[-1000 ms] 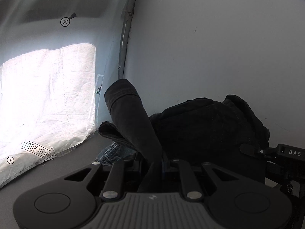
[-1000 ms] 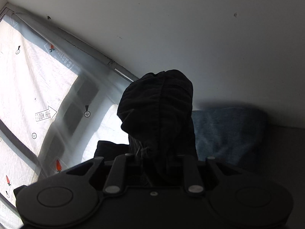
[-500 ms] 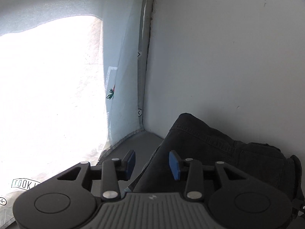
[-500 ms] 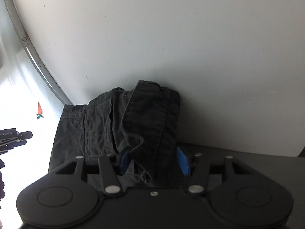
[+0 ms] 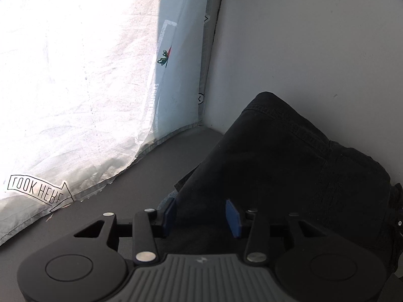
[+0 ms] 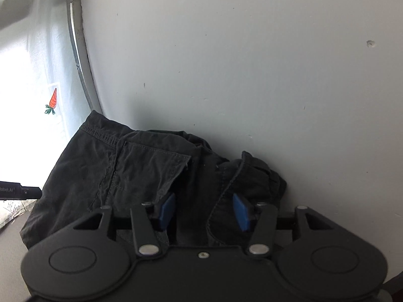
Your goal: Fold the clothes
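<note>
The left hand-held gripper (image 5: 200, 212) and right hand-held gripper (image 6: 204, 210) are hanging spread over the dark trousers (image 6: 131, 176), having released them a second ago; they are lying folded on the counter (image 5: 121, 201) against the wall (image 6: 252, 63).

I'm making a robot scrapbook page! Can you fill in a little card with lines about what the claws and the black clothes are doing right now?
left claw: open, holding nothing
right claw: open, holding nothing
black garment: lying folded on the grey surface, against the white wall
pocket: facing up
blue denim: a bit peeks from under the garment
window sticker: carrot
</note>
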